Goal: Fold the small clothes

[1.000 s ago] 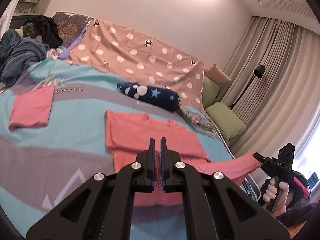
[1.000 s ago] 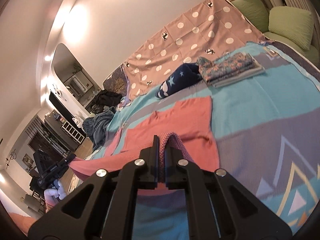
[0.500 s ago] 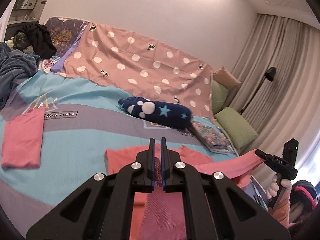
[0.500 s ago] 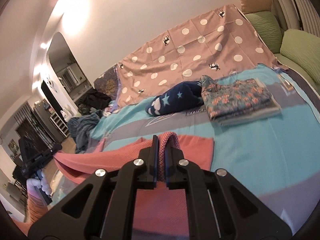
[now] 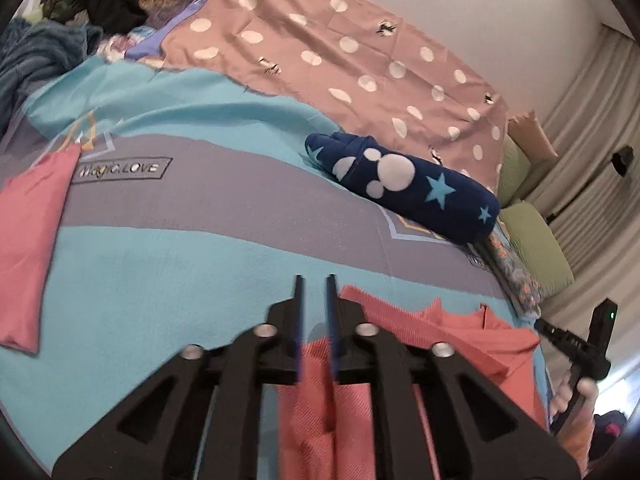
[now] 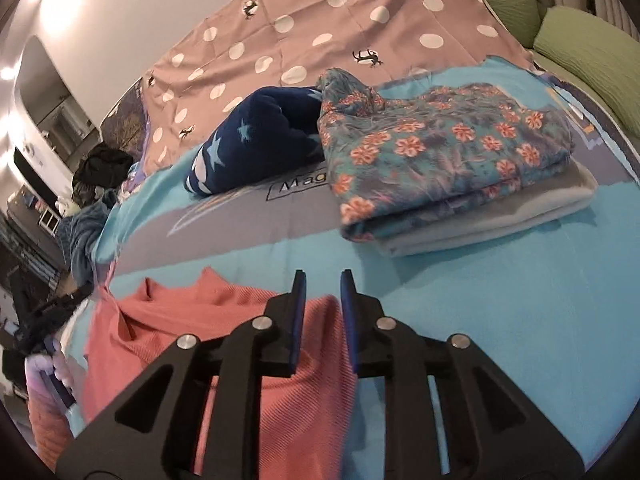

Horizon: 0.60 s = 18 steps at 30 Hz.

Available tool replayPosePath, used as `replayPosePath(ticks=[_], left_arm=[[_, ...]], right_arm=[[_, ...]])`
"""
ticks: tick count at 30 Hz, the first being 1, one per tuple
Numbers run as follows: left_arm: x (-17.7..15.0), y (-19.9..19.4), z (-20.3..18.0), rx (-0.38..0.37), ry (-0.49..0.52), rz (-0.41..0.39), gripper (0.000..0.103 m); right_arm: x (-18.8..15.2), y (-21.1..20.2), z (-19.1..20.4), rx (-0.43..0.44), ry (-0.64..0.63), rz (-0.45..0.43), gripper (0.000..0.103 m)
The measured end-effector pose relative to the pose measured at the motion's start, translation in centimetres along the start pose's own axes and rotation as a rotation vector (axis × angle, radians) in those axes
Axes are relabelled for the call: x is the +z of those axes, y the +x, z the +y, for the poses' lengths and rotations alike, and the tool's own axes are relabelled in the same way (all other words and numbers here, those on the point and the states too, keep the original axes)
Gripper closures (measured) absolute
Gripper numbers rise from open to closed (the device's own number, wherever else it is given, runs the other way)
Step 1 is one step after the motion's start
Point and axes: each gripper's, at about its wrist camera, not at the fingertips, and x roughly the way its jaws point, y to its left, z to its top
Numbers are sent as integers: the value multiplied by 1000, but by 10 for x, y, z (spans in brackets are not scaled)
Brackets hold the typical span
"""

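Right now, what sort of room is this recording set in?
Most likely a bedroom: clothes lie on a bed under a turquoise blanket, green pillows sit at its far side, and curtains hang behind.
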Motion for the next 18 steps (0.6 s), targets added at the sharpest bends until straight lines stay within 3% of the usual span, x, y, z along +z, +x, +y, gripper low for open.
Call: replayPosePath(ticks=[2,5,8,11,14,15,16,17,18], left_arm=[[-8,-8,-3,-22,59,14,80],[-22,-13,-11,-41,167,59,59],[-32,1,-19,-15,251,117,58],[-25,25,-19,-28,236,158,58],[-14,48,-18,-73,211,185,58],[-11,56,-19,-84,215,195,71],[-9,60,-22,-113,218,203,91],[-7,62,-25,-146,220,205,102],[-6,60,-30,-149,236,185,101]], right_arm=[[-3,-10,-1,-8,-58,-11,71],[-16,-24,5,-39,-228,-8,58],[-34,-21,16,-86,-414,51,50],[-49,-5,31,-101,-564,113,47],[-44,7,41,-92,-605,112,42],[-37,13,43,-92,-606,100,42],[-31,18,43,-95,-598,88,42],[-24,23,42,-98,-580,75,44],[-13,28,39,-99,-540,51,59]])
